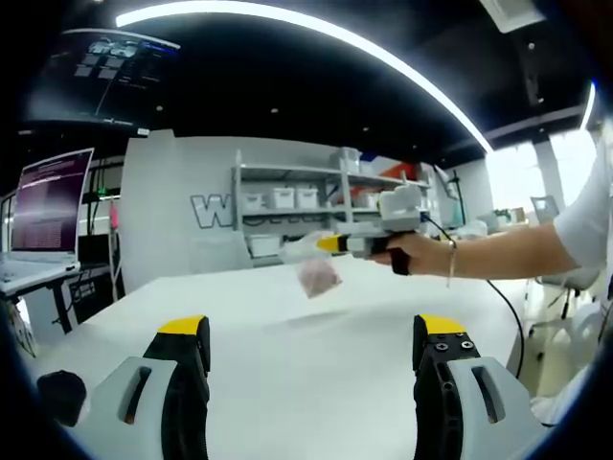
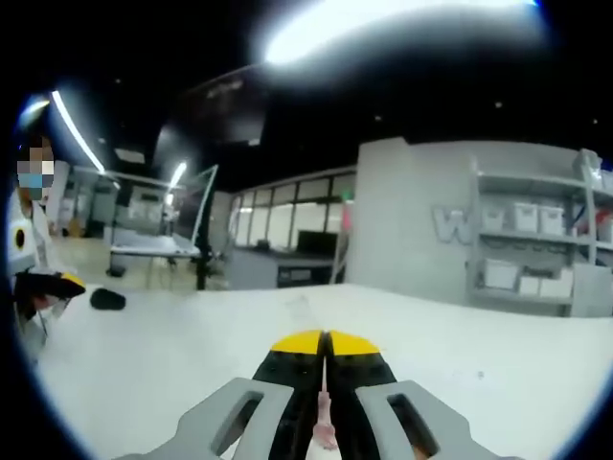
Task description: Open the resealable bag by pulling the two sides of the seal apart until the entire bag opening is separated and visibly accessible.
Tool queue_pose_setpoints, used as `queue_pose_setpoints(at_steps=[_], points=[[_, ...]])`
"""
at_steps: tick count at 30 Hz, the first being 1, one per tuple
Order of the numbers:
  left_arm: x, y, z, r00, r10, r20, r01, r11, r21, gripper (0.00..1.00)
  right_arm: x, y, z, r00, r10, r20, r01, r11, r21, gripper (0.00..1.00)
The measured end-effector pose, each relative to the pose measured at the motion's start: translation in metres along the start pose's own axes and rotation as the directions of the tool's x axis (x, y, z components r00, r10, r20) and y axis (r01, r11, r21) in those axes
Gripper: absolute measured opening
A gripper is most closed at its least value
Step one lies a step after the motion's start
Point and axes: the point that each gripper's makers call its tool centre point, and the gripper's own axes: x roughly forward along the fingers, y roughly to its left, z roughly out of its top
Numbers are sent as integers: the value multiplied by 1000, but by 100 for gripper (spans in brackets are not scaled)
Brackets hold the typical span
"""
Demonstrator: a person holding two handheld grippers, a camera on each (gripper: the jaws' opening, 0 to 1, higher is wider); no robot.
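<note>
A broad white table spreads under both views, with a grey wall and a shelf rack of white bins at its far side and a laptop on a stand at the far left.

In the left gripper view the left gripper sits low and near, its two yellow-tipped jaws spread wide apart with bare table between them — released, grasping nothing. A small dark object lies on the table just left of it.

Farther off and to the right, a person's hand holds the right gripper above the table. The resealable bag hangs from its yellow tips, clear of the surface, with something pinkish inside.

In the right gripper view the right gripper's jaws are clenched together on a thin strip of the bag, which runs down between them. The left gripper shows at the far left edge.
</note>
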Motion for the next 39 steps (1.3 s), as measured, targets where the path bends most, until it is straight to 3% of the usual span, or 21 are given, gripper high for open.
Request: queue_pose_setpoints(at_steps=[27, 39], points=[[8, 2, 7, 1000, -8, -2, 8, 1000, 0, 85, -25, 19, 5, 999, 38, 25, -38, 999, 11, 0], [2, -7, 1, 1000, -14, -2, 14, 1000, 0, 85, -41, 27, 2, 998, 46, 38, -46, 999, 16, 0]])
